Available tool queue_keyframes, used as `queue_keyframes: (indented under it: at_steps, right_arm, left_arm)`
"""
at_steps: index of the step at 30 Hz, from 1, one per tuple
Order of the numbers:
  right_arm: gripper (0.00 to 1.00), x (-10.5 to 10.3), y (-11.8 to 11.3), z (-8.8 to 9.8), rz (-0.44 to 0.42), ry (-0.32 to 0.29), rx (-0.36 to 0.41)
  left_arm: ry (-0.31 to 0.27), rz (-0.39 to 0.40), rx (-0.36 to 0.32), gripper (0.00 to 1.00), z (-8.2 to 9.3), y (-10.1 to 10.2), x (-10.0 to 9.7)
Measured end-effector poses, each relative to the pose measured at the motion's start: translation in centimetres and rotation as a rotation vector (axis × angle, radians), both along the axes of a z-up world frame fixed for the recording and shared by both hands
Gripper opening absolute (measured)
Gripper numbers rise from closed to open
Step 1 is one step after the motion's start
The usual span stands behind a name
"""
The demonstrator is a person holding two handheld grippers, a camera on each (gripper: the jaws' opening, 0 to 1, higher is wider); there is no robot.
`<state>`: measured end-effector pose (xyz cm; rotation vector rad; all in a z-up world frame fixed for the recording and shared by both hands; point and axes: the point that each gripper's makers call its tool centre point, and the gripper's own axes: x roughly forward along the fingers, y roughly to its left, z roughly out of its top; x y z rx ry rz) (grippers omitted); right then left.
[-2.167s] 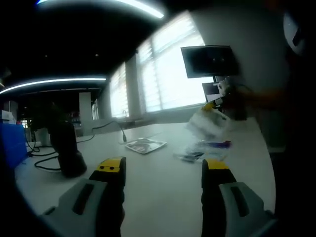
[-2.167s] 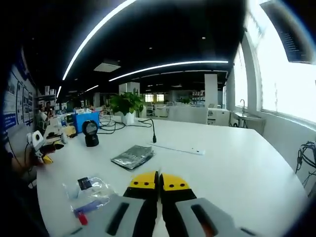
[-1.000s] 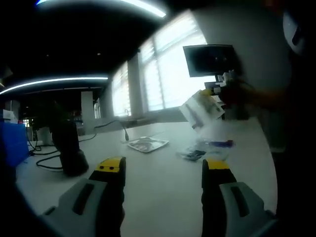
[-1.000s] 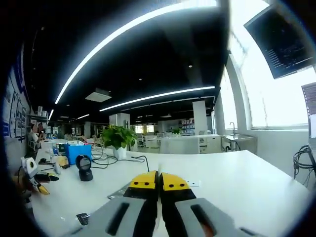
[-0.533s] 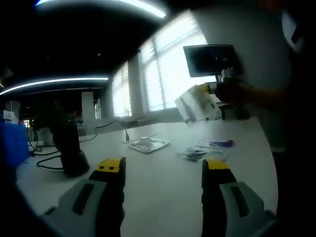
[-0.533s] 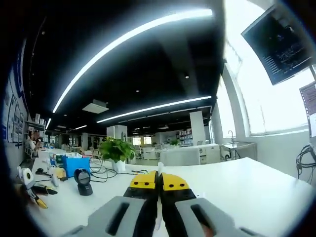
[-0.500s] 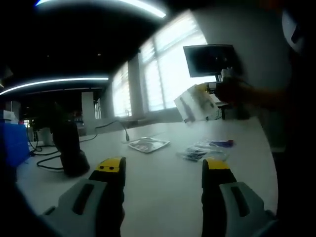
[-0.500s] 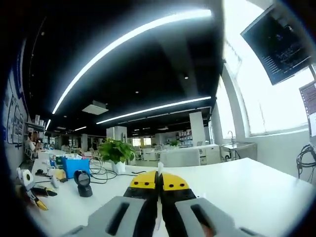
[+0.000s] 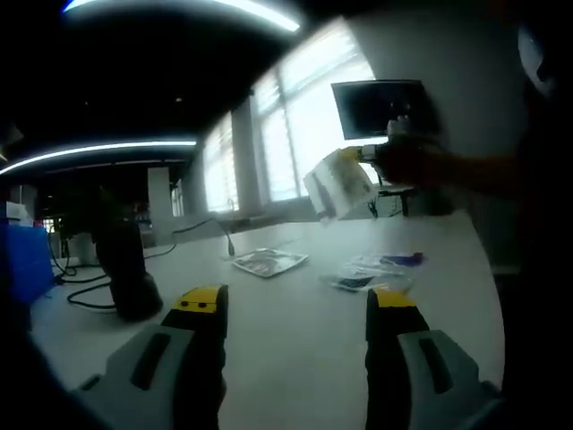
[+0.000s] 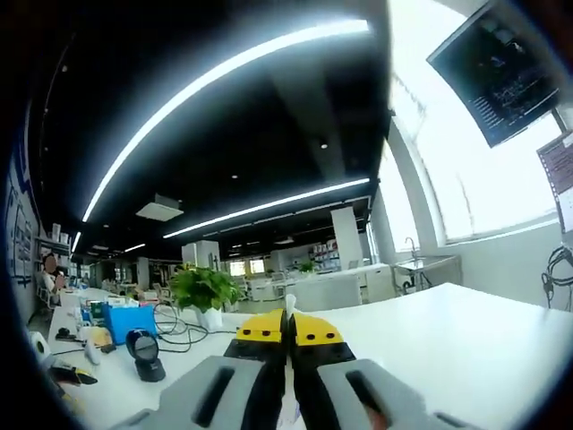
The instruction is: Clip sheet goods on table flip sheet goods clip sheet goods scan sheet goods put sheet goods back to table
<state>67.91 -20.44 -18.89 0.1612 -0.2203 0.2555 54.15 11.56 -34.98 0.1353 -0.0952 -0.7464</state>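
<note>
In the left gripper view, my left gripper (image 9: 295, 309) sits low at the bottom centre, jaws spread wide with nothing between them, hovering over the white counter (image 9: 295, 358). The sheet (image 9: 337, 192) I'm working is up in the upper right of the frame, off the counter, pinched at one corner by the right gripper (image 9: 369, 154), which comes in from the right edge. The sheet hangs down and left from that pinch, so I judge its long axis to run diagonally from upper right to lower left, one broad face turned partly toward this camera. The scanner (image 9: 123, 269), a dark upright shape, stands at the left middle, well apart from the sheet; the coming move looks like a carry leftward across the frame to it. A flat packet (image 9: 267, 262) and a clear bag (image 9: 374, 273) lie on the counter between. In the right gripper view, the right gripper (image 10: 288, 333) is clenched at the bottom centre, and a thin white edge of the sheet (image 10: 288, 310) stands up between its tips, edge-on to this camera. The scanner (image 10: 143, 352) sits at the lower left, so the sheet has to swing left and down.
</note>
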Motion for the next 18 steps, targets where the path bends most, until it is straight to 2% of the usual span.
queue_keyframes:
  at_steps: [6, 18]
  right_arm:
    - [0.00, 0.9, 1.5, 0.8, 0.009, -0.016, -0.002]
    - [0.00, 2.3, 4.2, 0.7, 0.056, 0.023, 0.037]
  left_arm:
    - [0.006, 0.008, 0.003, 0.55, -0.2, 0.2, 0.2]
    - [0.009, 0.017, 0.002, 0.55, -0.2, 0.3, 0.3]
